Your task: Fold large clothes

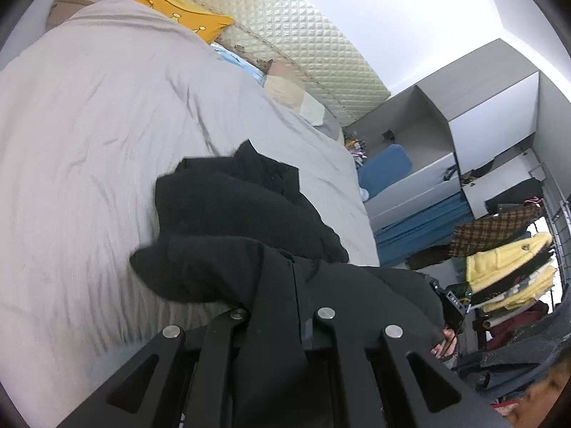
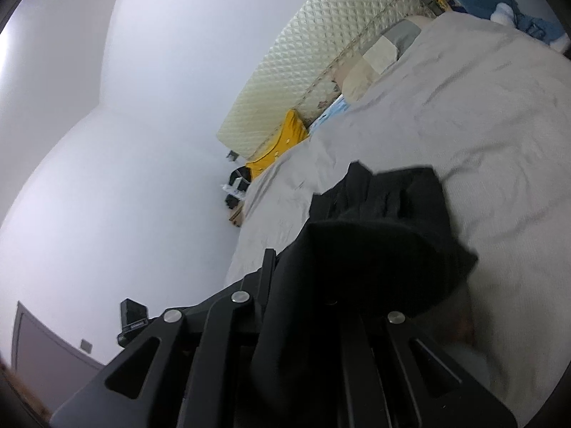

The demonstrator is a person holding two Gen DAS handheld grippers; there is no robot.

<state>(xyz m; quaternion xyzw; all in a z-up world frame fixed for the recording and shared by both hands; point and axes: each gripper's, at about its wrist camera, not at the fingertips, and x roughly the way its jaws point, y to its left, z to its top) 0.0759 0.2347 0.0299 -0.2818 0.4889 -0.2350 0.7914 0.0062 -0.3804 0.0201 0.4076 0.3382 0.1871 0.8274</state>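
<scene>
A black garment [image 1: 228, 207] lies bunched on the grey bedsheet [image 1: 89, 125], with one part lifted off the bed. In the left wrist view my left gripper [image 1: 282, 267] is shut on a fold of the black cloth, which drapes over both fingers and hides the tips. In the right wrist view the black garment [image 2: 385, 214] covers my right gripper [image 2: 342, 271], which is shut on another part of it. The cloth hangs from the jaws above the grey bedsheet [image 2: 481, 125].
A quilted cream headboard [image 1: 285, 35] and a yellow pillow [image 1: 178, 10] stand at the bed's far end. Grey shelves with blue bedding [image 1: 421, 214] and a rack of hanging clothes [image 1: 506, 264] line the right side. A white wall [image 2: 125, 125] borders the bed's other side.
</scene>
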